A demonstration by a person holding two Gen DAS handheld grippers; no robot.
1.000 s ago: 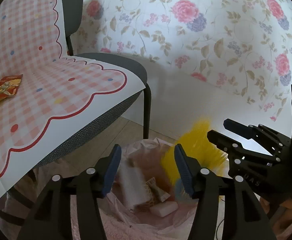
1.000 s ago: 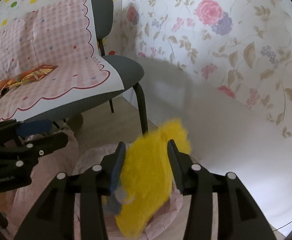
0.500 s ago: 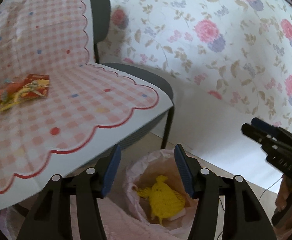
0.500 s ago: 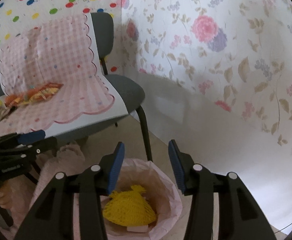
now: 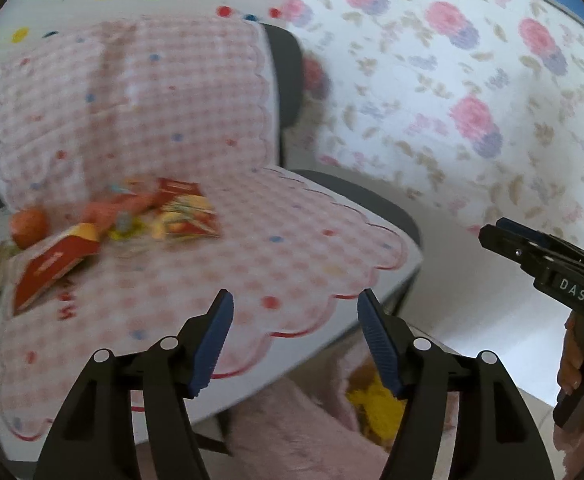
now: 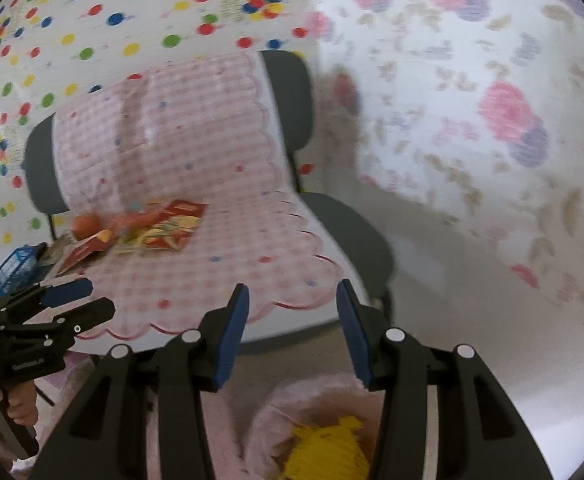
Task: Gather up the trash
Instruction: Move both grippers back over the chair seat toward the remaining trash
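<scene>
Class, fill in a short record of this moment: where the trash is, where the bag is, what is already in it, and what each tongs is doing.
Trash left: wrappers and an orange ball on the chair's checked cloth
Bag: pink bag on the floor by the chair
In bag: yellow net
Left tongs: opening, nothing between them
Right tongs: open, empty

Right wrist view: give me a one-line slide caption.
Empty right gripper above the pink trash bag holding yellow netting, wrappers waiting on the chair's checked cloth.
</scene>
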